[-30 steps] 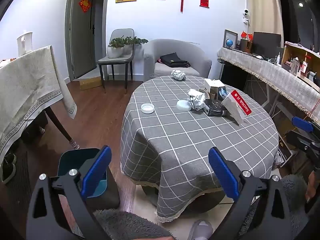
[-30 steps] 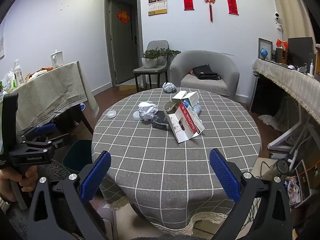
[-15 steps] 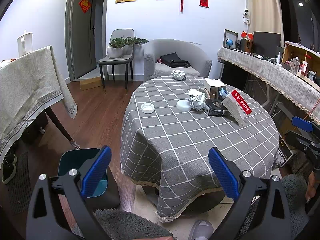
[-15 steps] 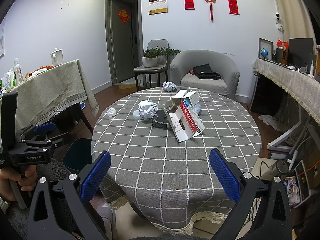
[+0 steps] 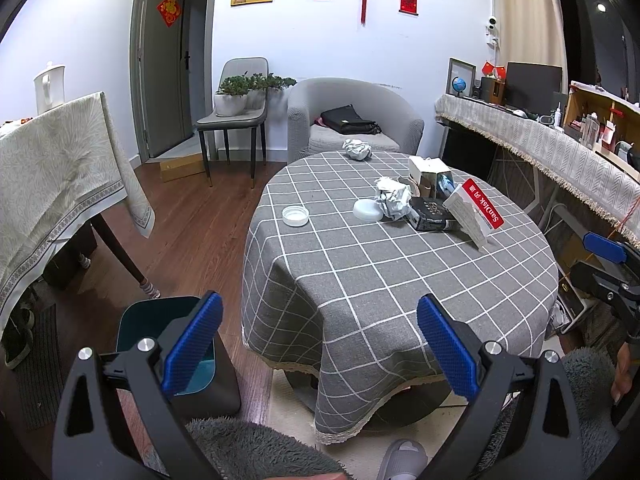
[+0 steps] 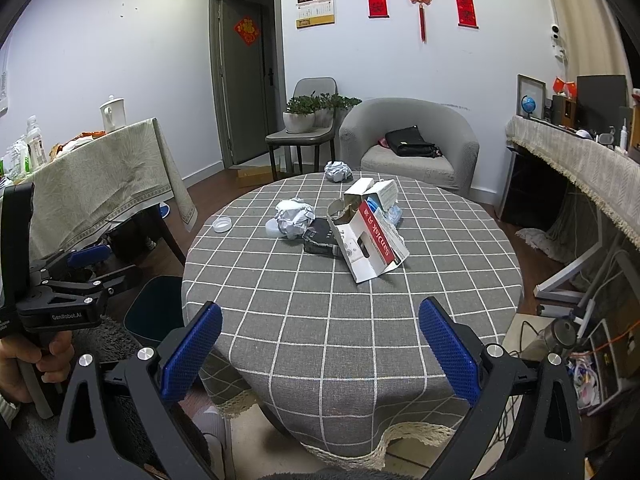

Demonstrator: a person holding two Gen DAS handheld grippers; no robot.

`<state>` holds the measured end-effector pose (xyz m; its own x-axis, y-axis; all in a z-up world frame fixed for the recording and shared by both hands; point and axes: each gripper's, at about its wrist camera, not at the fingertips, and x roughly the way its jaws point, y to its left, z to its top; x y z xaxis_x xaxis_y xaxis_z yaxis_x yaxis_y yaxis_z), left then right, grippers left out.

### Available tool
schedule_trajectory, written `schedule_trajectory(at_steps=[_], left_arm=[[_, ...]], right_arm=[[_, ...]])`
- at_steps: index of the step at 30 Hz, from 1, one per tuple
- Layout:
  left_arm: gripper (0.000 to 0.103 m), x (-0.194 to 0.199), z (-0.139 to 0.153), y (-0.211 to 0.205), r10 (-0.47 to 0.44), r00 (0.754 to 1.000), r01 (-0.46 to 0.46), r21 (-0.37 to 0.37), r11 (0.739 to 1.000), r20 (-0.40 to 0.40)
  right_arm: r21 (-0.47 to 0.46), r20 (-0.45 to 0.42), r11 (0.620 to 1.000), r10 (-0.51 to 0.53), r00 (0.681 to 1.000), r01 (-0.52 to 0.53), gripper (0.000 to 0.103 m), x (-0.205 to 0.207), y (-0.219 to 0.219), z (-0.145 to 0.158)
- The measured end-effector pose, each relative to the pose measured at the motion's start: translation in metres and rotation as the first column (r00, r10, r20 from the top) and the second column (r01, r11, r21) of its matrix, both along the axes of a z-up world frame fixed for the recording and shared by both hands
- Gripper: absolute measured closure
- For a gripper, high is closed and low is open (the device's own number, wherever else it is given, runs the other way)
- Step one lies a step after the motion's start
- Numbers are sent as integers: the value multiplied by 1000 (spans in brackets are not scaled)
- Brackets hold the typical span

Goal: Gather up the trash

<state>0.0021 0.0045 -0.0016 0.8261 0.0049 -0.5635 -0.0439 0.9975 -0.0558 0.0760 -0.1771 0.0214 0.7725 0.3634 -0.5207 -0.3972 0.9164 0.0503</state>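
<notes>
**Inspector A:** Which step is judged to be in hand?

**Inspector B:** The start of collection, it is judged. No item has been picked up. The left gripper [image 5: 318,344] is held wide open and empty, short of the round table covered in grey checked cloth [image 5: 392,280]. The right gripper [image 6: 318,346] is likewise spread wide, with nothing between its blue pads [image 6: 192,348].

**Inspector A:** Where is the trash located?

**Inspector B:** In the right wrist view, a cluster is seen at twelve o'clock, near the table's centre: a crumpled ball of white paper [image 6: 295,217], a flattened black carton [image 6: 320,240] and an opened white carton with a red printed side [image 6: 370,240], all touching or overlapping. A second crumpled paper ball [image 6: 338,171] lies apart at the far edge. A white plastic lid [image 6: 222,224] is noted at eleven o'clock, well apart from the cluster. A dark teal waste bin [image 5: 160,344] stands on the floor at seven o'clock in the left view, just beside the table.

**Inspector A:** What is called for next?

**Inspector B:** A forward reach over the cloth to one piece, probably the red-sided carton, which is nearest; the pads are then to be closed on it.

**Inspector A:** Obstructions?

**Inspector B:** The approach is unobstructed. The overlapping pieces may be disturbed together, and the loose cloth may be snagged.
</notes>
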Motion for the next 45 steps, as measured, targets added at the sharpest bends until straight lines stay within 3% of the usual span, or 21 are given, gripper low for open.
schedule_trajectory(at_steps=[32, 45], left_arm=[[4, 0, 0, -1, 0, 1000, 0, 1, 1000, -1], [4, 0, -1, 1, 1, 1000, -1, 2, 1000, -1]], right_arm=[[-7, -6, 1000, 1, 1000, -1, 3, 2, 2, 0], [-6, -11, 1000, 1, 1000, -1, 3, 1, 3, -16]])
